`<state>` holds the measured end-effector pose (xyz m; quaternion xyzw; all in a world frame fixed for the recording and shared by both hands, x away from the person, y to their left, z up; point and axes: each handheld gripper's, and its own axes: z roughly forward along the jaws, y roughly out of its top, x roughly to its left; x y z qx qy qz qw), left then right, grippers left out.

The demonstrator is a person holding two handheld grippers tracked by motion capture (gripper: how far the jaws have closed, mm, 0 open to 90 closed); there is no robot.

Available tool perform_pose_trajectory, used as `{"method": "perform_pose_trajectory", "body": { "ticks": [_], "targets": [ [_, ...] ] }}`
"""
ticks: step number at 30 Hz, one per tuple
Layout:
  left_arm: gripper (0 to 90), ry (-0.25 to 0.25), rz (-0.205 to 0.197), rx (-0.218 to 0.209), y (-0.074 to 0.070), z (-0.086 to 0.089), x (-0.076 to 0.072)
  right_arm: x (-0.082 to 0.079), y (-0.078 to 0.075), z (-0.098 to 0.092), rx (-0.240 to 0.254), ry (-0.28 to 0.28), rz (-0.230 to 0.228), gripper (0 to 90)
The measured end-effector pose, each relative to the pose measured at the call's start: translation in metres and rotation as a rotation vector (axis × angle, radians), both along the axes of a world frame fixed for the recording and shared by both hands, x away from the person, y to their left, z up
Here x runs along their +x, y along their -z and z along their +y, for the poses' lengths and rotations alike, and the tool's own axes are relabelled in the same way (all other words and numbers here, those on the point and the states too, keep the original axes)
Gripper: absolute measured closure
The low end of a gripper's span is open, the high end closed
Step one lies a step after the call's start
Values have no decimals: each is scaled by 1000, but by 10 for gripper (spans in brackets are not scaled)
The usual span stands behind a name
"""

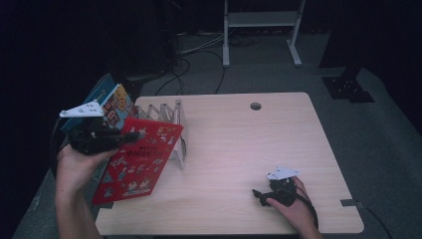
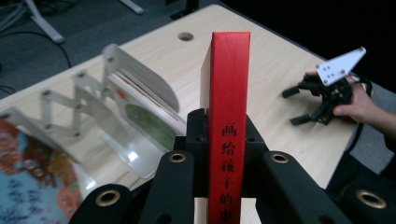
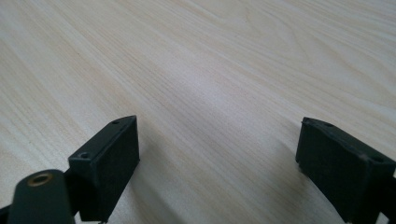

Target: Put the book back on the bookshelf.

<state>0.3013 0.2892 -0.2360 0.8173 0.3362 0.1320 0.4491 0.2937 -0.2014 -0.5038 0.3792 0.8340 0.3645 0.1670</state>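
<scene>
The counter (image 1: 239,149) carries a white accordion book rack (image 1: 166,119) at its left edge, with a colourful book (image 1: 117,104) leaning at its far end and the near slots apparently empty. The red book (image 1: 137,162) is lifted above the counter beside the rack, its spine clamped by the left gripper (image 2: 229,126), so slotting it in appears left to do. The right gripper (image 1: 263,195) rests with fingers (image 3: 109,163) wide and empty.

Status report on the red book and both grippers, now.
Left gripper shut on red book, held off the table beside the white folding rack. Right gripper open, nothing between its jaws, low on the table. Nothing in the way.
</scene>
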Motion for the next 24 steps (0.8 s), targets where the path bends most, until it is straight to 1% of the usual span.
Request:
{"method": "perform_pose_trajectory", "body": {
  "ticks": [4,5,6,9,14,17,20,22,24],
  "targets": [
    [797,-38,-18,-25,-2,13,-2,0,0,0,0,0,0,124],
    [797,-47,-19,-21,-3,14,-2,0,0,0,0,0,0,124],
    [797,-60,-25,-29,-2,16,-2,0,0,0,0,0,0,124],
    [797,-89,-32,-17,-2,16,0,0,0,0,0,1,0,124],
    [797,-168,-58,-5,3,15,7,0,0,0,1,1,0,124],
    [797,-216,-72,-9,5,15,12,0,0,0,0,1,0,124],
    [797,-269,-103,-18,9,13,17,0,0,0,1,2,0,124],
    [797,-293,-117,-30,12,13,20,0,0,0,-1,0,1,124],
    [797,-303,-126,-28,15,11,23,0,0,0,1,1,0,124]
  ]
}}
